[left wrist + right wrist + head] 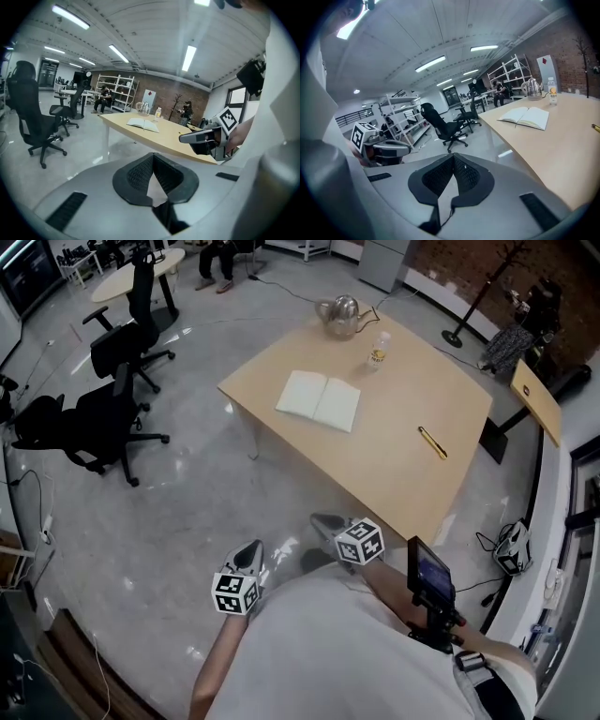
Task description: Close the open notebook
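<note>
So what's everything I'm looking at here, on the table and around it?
table: one, light wood, middle of the floor
notebook: one, white pages, lying open mid-table
kettle: one, silvery, far corner of the table
bottle: one, clear, near the kettle
pen: one, yellow, right part of the table
office chairs: three, black, on the floor at left
coat stand: one, dark, far right
left gripper: one, grey, jaws together, empty
right gripper: one, grey, jaws together, empty
</note>
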Demonstrator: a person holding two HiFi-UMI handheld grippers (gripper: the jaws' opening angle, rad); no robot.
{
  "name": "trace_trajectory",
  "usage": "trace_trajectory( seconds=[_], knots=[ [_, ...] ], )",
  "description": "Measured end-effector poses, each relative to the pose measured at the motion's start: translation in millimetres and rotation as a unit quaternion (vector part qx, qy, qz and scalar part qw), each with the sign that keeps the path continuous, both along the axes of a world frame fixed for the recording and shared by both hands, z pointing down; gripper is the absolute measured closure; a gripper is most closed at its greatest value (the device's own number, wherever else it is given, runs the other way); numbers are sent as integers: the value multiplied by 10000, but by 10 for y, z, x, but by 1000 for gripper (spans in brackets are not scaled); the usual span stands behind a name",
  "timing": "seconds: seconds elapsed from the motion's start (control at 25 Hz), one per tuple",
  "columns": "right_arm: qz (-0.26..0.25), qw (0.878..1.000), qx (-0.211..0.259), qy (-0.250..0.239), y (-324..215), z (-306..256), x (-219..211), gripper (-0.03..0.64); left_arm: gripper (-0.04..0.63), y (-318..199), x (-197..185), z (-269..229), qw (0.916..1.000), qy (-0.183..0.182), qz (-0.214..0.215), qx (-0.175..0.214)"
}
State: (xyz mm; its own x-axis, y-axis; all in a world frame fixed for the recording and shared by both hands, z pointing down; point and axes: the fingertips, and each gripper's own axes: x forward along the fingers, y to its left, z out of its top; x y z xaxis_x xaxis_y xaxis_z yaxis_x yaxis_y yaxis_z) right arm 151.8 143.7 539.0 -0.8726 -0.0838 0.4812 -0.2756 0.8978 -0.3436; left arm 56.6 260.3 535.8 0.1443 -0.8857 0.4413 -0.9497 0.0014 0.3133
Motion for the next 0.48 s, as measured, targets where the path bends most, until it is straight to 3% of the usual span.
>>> trace_trajectory(
  seconds=[0.32, 0.48],
  knots=[
    [-259, 9996, -122, -5, -313, 70, -425, 601, 589, -197, -366, 58, 9992, -13, -352, -162],
    [-239, 9995, -187, -111, -607, 16, -678, 603, 588, -503, -571, -28, 9993, -117, -217, -277]
  ],
)
